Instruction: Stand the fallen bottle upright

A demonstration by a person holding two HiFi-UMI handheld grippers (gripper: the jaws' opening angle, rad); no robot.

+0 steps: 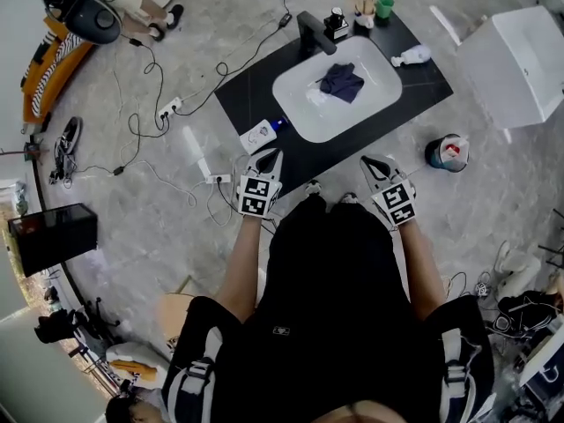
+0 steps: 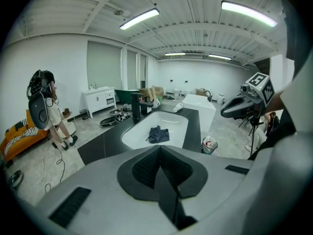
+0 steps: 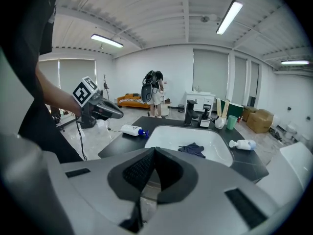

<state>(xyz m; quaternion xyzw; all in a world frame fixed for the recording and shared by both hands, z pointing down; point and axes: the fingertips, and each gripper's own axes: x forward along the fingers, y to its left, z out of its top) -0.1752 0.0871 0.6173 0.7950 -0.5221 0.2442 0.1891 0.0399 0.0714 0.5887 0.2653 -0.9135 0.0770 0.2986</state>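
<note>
Both tools closed and empty at the counter's front edge.
The left gripper [image 1: 269, 159] and right gripper [image 1: 370, 164] were held with jaws together and nothing between them. A white bottle with a blue cap [image 1: 262, 134] lay on its side at the near left corner of the black counter [image 1: 256, 77], just ahead of the left gripper. A second white bottle [image 1: 411, 56] lay on its side right of the sink [image 1: 291, 82], which held a dark cloth [image 1: 341, 82].

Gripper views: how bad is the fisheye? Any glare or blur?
Left gripper view: heavy fisheye, ceiling beams bow, black corners, ceiling lights blown out. Right gripper view: same bowing, sink is sharp. Head view: even light, no blur, milder edge curvature.
</note>
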